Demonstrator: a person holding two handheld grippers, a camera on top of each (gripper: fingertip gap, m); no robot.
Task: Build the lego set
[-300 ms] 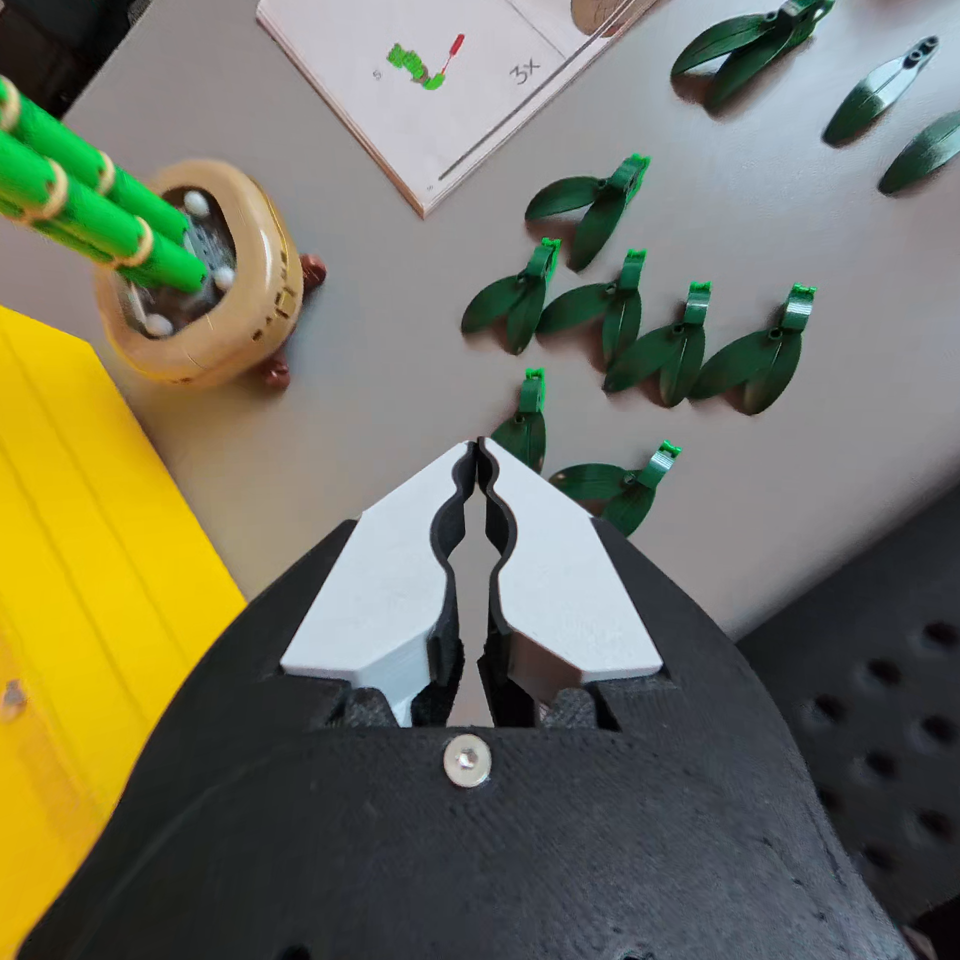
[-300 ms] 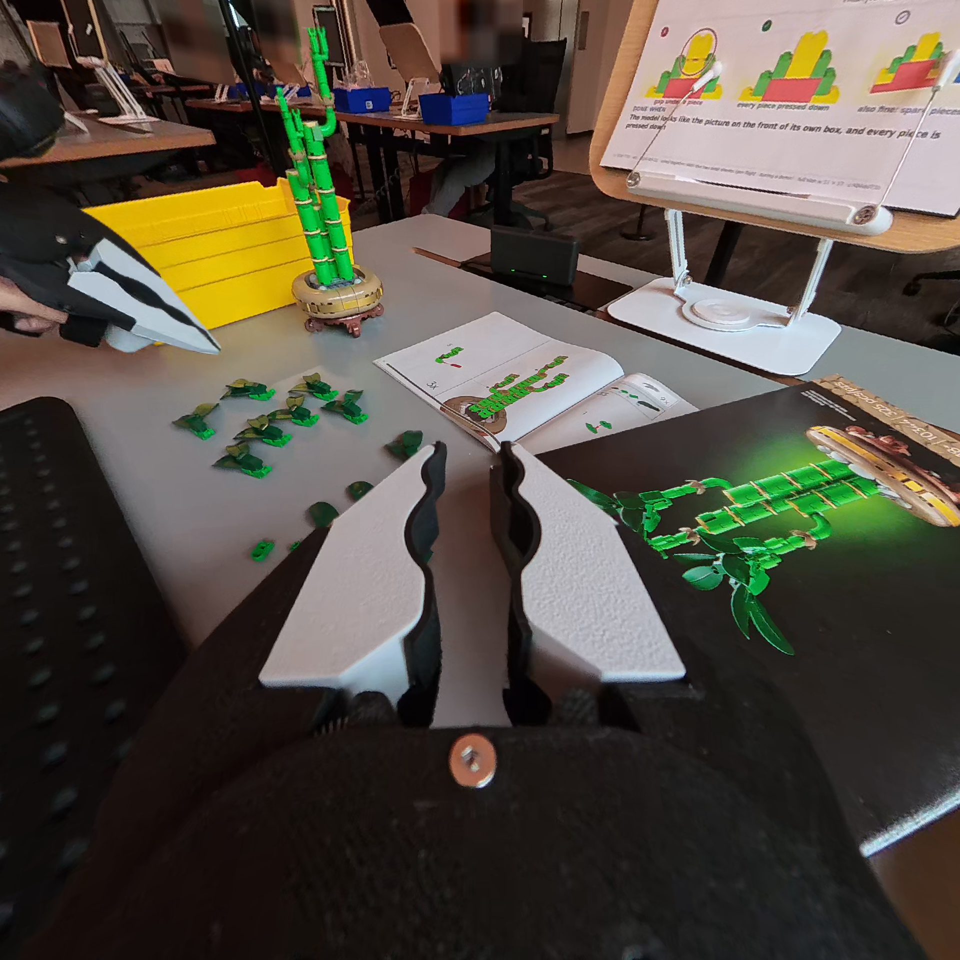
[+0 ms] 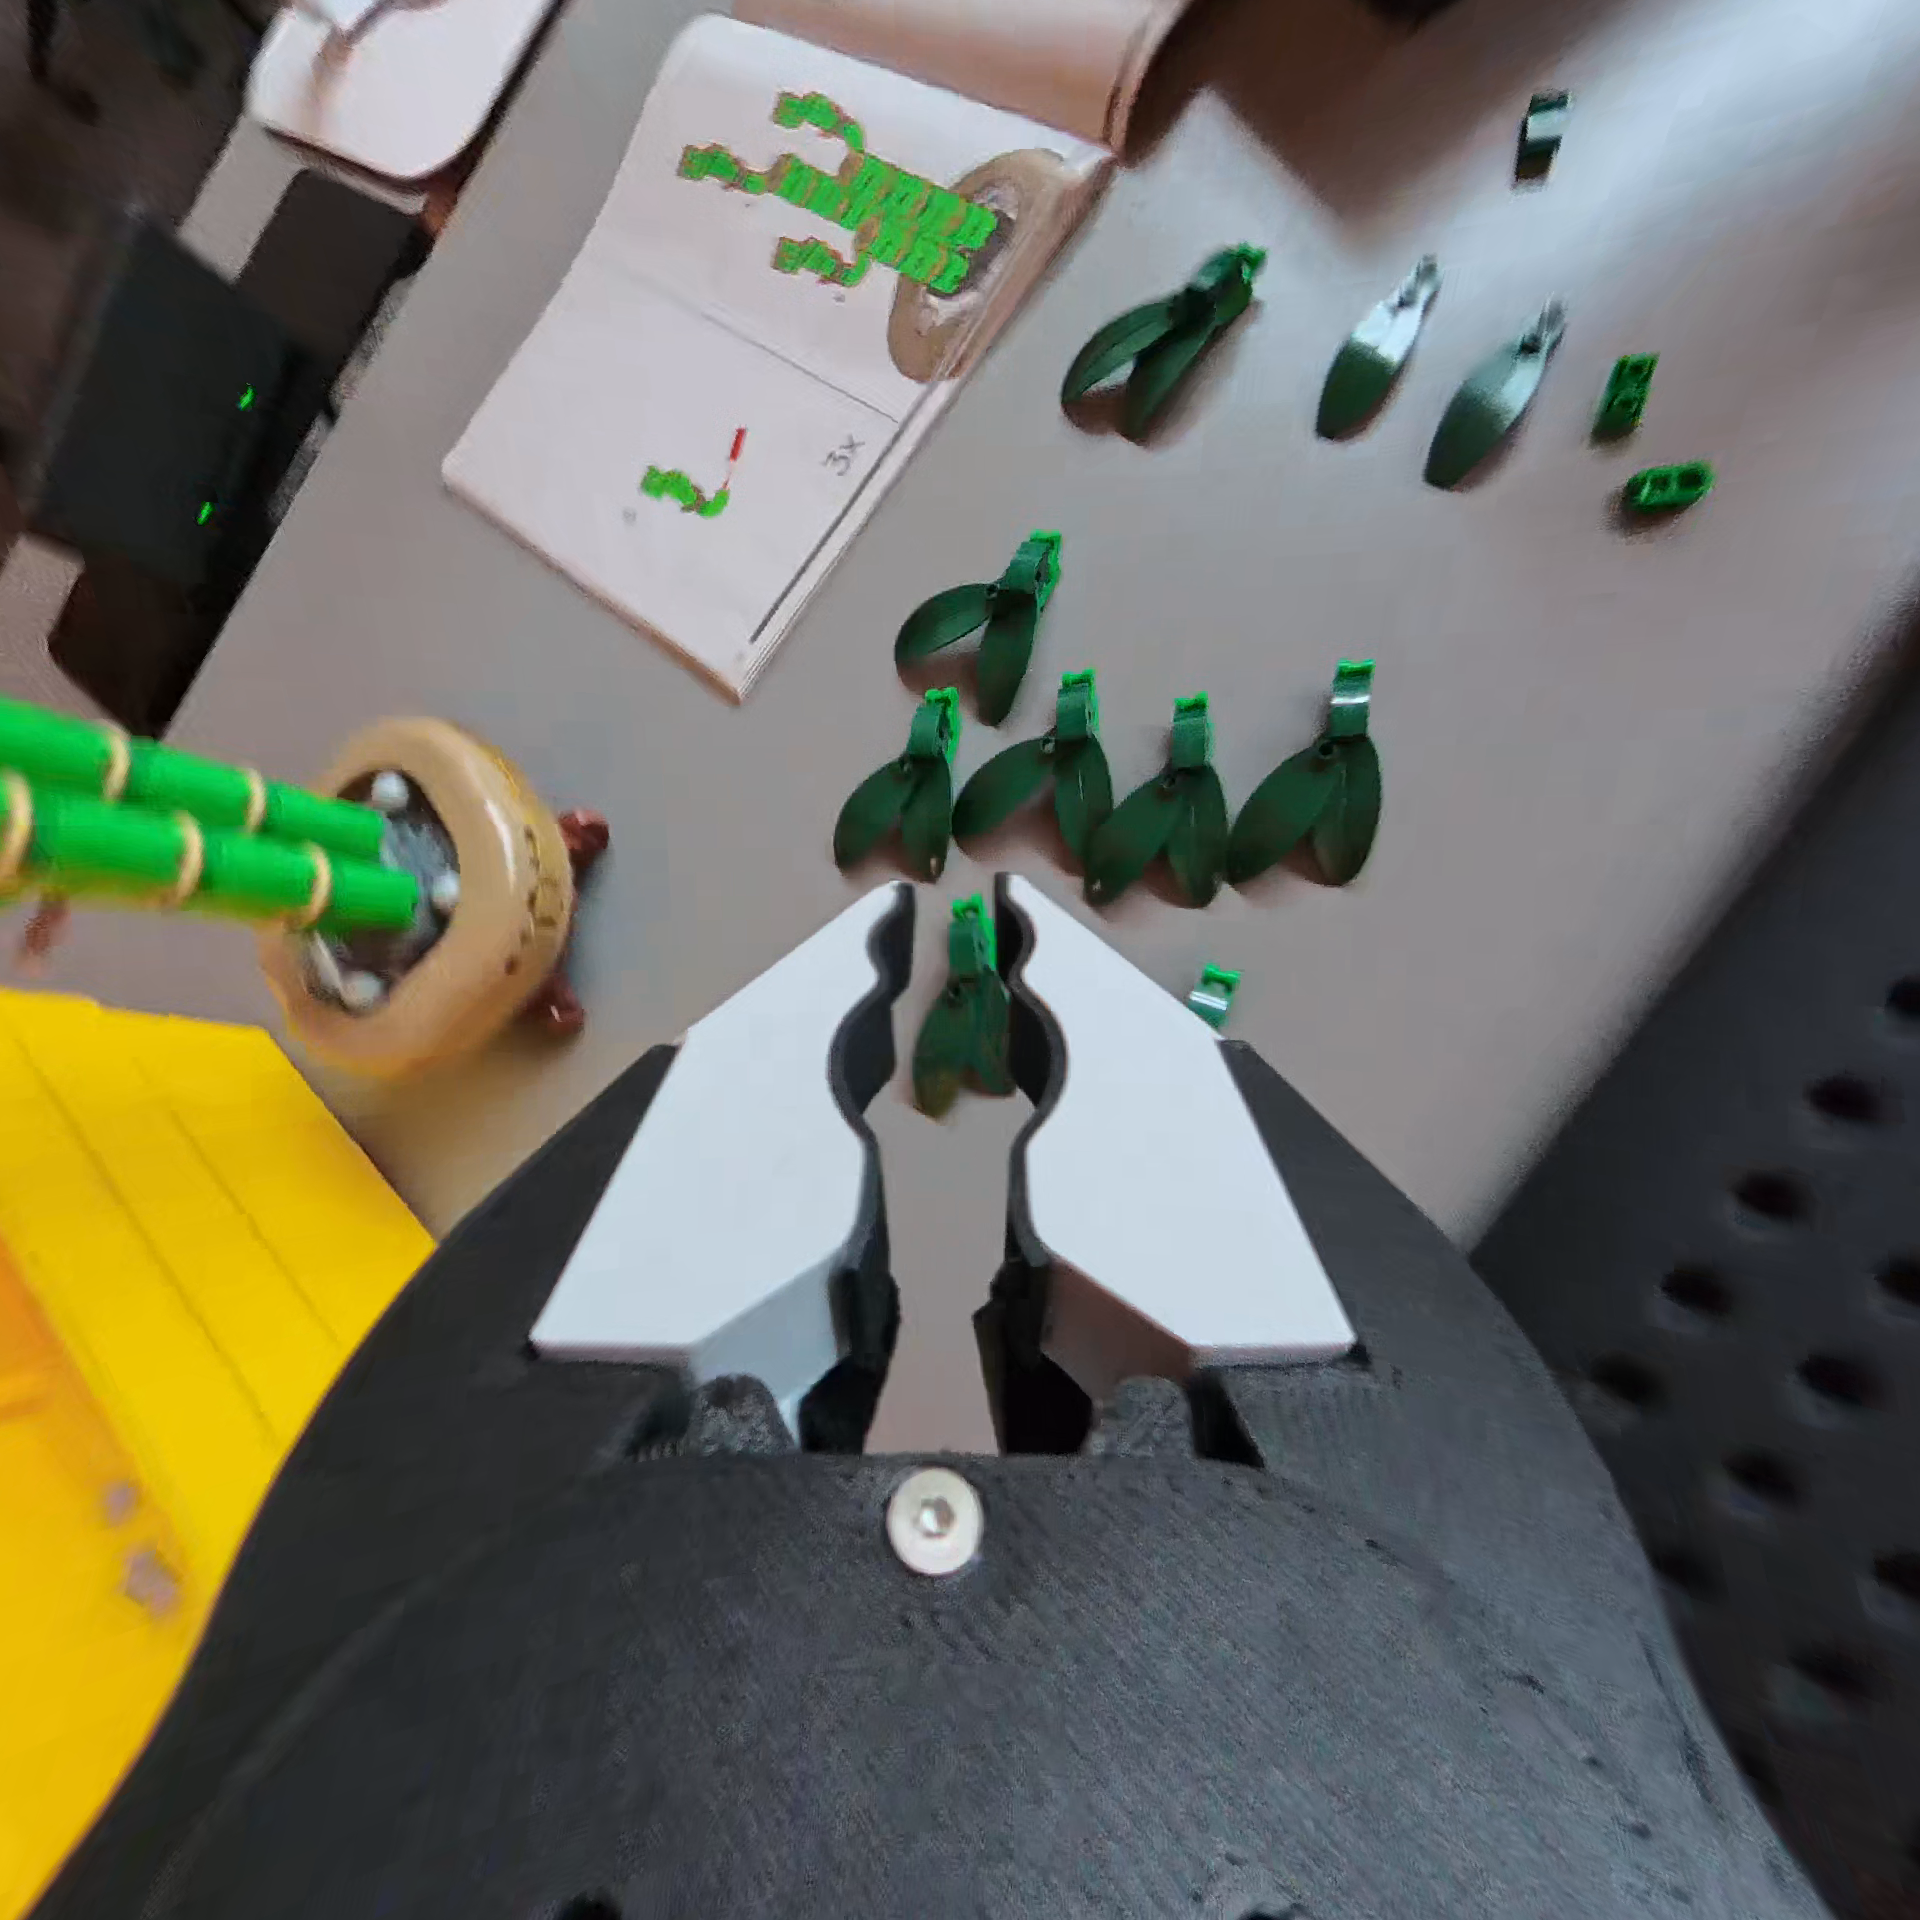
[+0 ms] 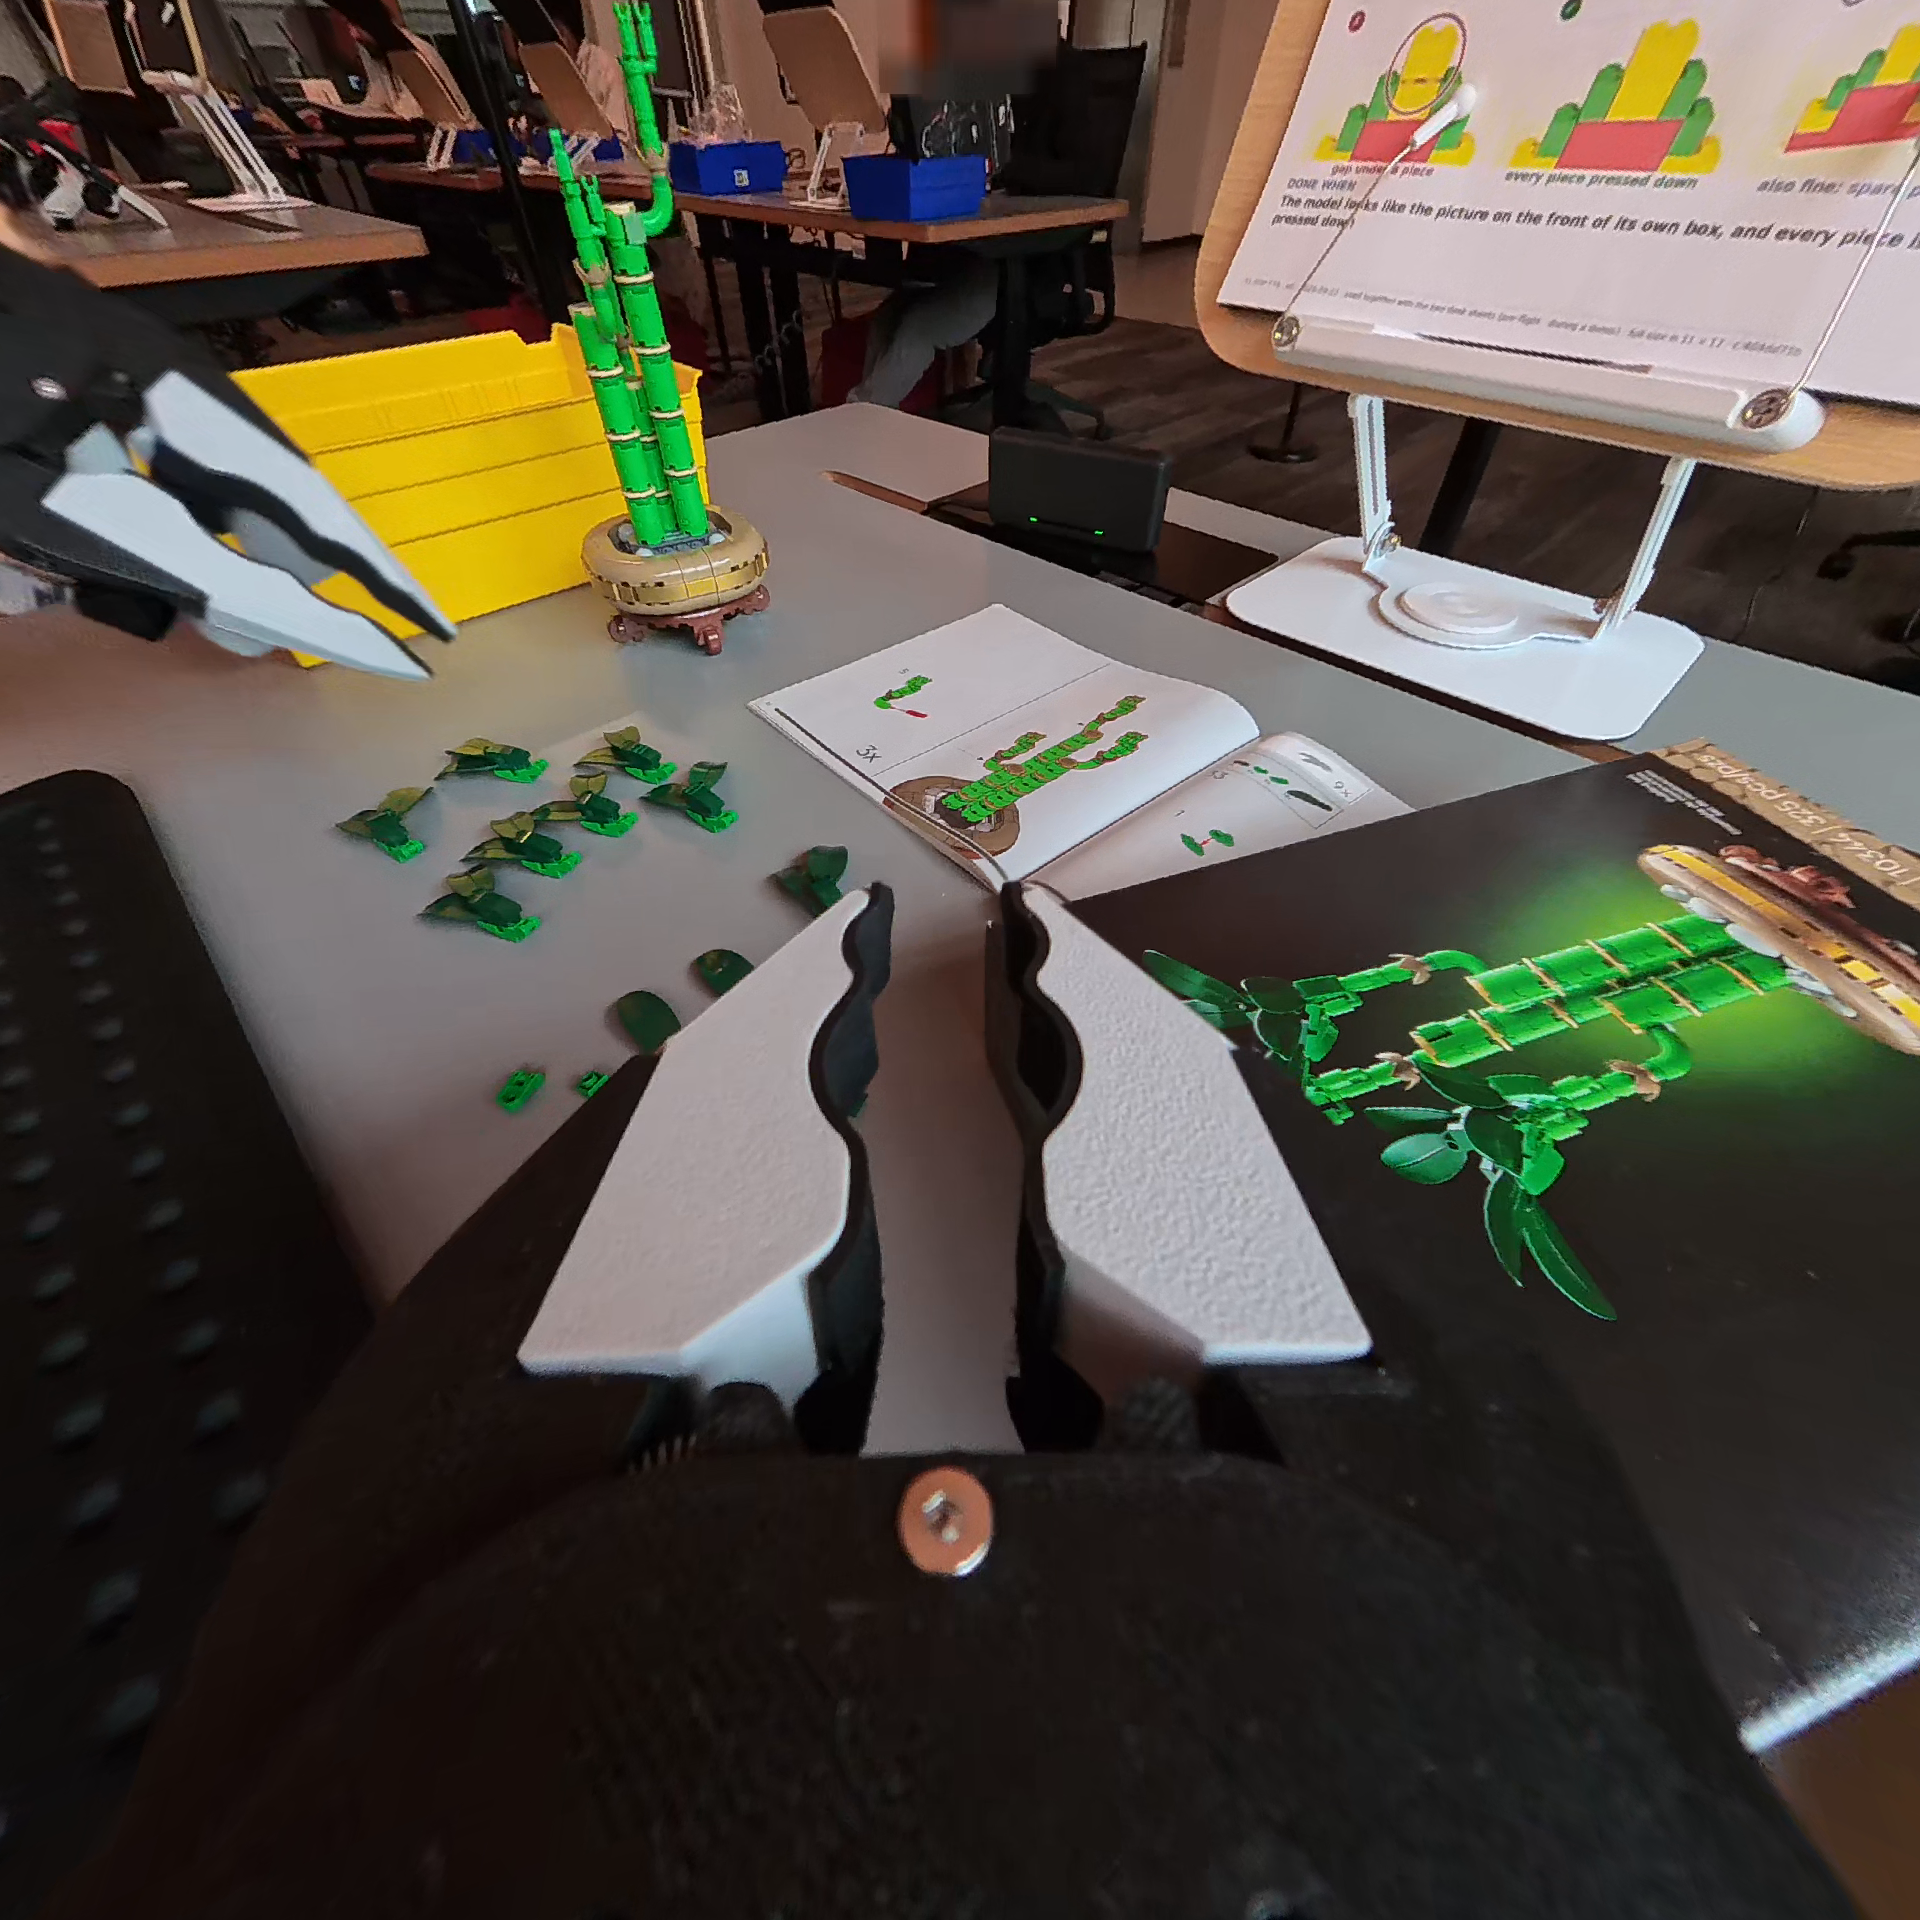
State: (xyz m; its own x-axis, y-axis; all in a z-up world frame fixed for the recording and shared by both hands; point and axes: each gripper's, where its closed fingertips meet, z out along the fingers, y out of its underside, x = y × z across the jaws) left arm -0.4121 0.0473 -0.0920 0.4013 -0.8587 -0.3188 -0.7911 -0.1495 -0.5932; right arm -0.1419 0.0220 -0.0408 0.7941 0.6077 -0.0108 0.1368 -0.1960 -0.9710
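In the left wrist view, the smooth grey table (image 3: 1455, 623) carries an open white instruction booklet (image 3: 727, 416), a yellow plastic bin (image 3: 156, 1195) and a tan-potted green brick bamboo model (image 3: 436, 894); one dark green two-leaf brick cluster (image 3: 966, 1013) lies between the parted fingers of the left tool (image 3: 954, 894), which grips nothing. In the right wrist view, an office room with desks lies beyond the table, the leaf clusters (image 4: 540, 831) sit well left of the right tool (image 4: 940, 899), and it hangs partly open and empty beside the black set box (image 4: 1558, 1143).
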